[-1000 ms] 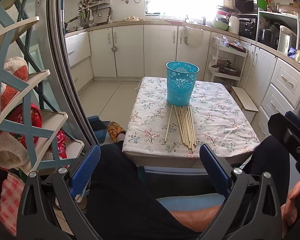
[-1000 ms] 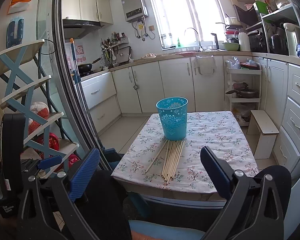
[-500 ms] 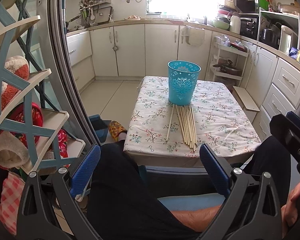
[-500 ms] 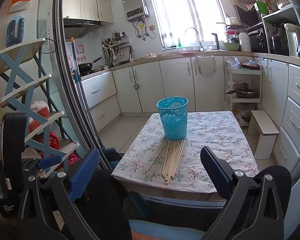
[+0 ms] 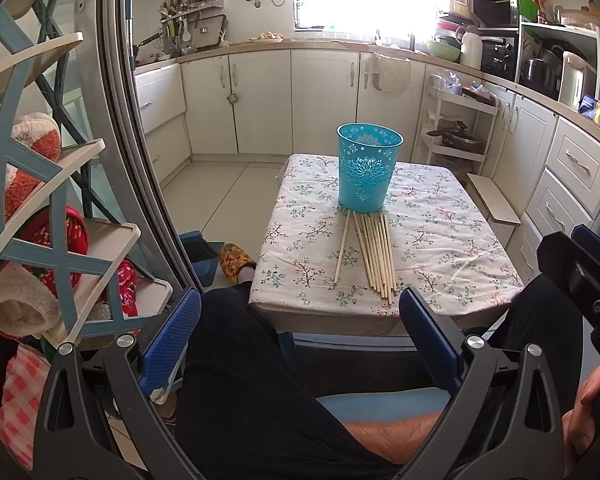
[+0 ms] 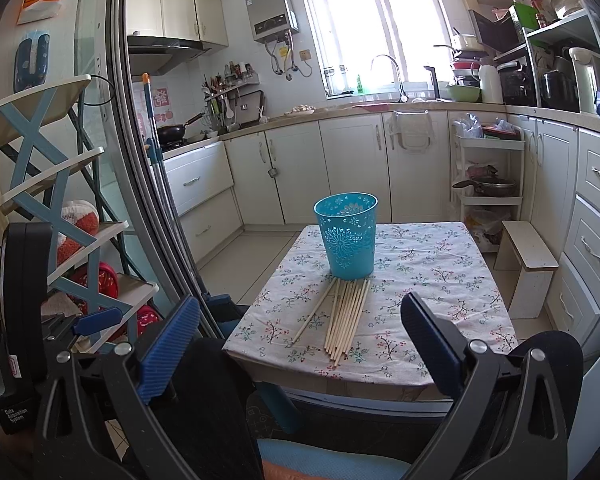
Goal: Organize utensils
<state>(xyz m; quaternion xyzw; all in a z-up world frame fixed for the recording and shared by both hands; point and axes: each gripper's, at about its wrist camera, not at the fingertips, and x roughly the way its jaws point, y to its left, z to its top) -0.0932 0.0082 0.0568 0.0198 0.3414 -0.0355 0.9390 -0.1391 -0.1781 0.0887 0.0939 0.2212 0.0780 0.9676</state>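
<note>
A turquoise perforated cup (image 5: pixel 367 168) (image 6: pixel 347 236) stands upright on a small table with a floral cloth (image 5: pixel 452 240) (image 6: pixel 432 280). Several pale wooden chopsticks (image 5: pixel 374 256) (image 6: pixel 346 318) lie side by side in front of the cup, pointing toward me, one slightly apart on the left. My left gripper (image 5: pixel 300 316) is open and held low over a person's dark-trousered legs, short of the table's near edge. My right gripper (image 6: pixel 300 320) is also open, empty, and short of the table.
A blue-and-cream shelf rack (image 5: pixel 40 208) with slippers stands at the left beside a sliding door frame (image 5: pixel 140 140). White cabinets (image 5: pixel 324 100) line the back and right. A small wooden stool (image 6: pixel 530 264) sits right of the table. The other gripper's body (image 5: pixel 580 280) shows at right.
Both views have crept slightly forward and upward, so the table and cup sit a little nearer. Both grippers stay open and nothing on the table has moved.
</note>
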